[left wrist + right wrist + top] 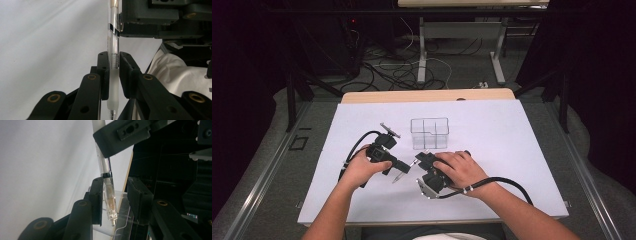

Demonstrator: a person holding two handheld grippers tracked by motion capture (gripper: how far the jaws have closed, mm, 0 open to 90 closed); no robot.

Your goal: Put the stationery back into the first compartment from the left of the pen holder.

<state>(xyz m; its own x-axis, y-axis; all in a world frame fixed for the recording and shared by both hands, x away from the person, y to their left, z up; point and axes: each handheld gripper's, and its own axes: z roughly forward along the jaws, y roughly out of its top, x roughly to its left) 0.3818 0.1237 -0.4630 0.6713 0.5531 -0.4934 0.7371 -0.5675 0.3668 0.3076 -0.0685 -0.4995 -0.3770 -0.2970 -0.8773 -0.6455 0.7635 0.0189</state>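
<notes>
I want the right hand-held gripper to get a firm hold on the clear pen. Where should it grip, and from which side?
Grip the clear upper barrel of the pen just past the black band, near the clicker end; the frosted grip is already clamped by the left hand-held gripper. The pen is slim and straight, so the right hand-held gripper should come square across it, a jaw on each side.

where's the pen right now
In the high view the pen is low at table centre, held between the left tongs and right tongs, just in front of the clear box.
</notes>
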